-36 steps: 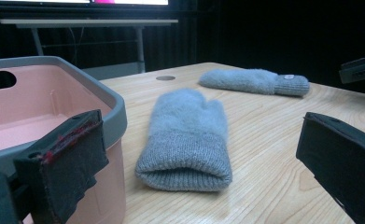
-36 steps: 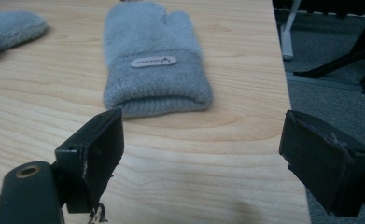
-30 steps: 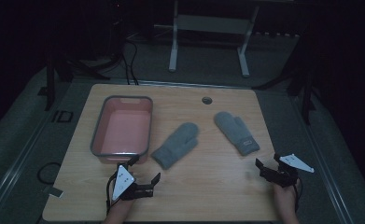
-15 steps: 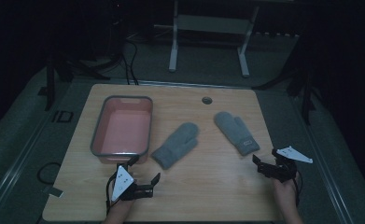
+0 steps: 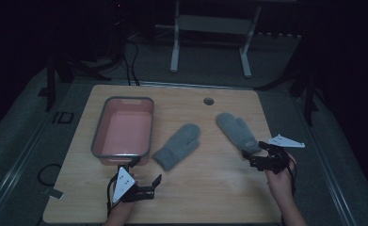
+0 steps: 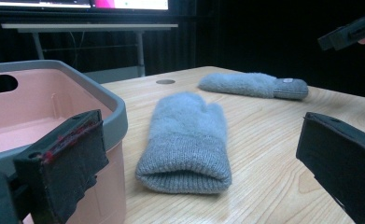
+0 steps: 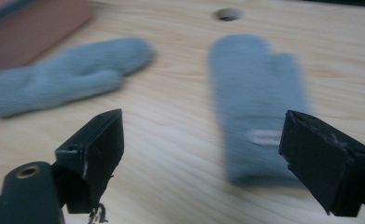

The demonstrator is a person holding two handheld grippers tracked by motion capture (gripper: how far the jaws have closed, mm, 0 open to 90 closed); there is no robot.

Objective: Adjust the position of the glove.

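Two grey knitted mittens lie on the wooden table [image 5: 210, 188]. One mitten [image 5: 177, 146] [image 6: 187, 135] [image 7: 73, 74] lies in the middle. The other mitten [image 5: 237, 131] [image 6: 255, 85] [image 7: 259, 93] lies to the right, with a small label on its cuff. My left gripper [image 5: 146, 172] [image 6: 199, 140] is open near the front edge, pointing at the middle mitten's cuff. My right gripper [image 5: 248, 158] [image 7: 203, 140] is open just short of the right mitten's cuff, with nothing between its jaws. It is blurred in its own view.
A pink bin [image 5: 97, 136] [image 6: 110, 100] [image 7: 35, 23] with a grey rim stands at the table's left, right beside my left gripper. A round cable hole [image 5: 208, 100] [image 7: 227, 15] sits near the far edge. A metal stand [image 5: 210, 23] is beyond the table.
My right gripper has moved left and slightly forward, up to the right mitten's cuff. My left gripper has hardly moved.
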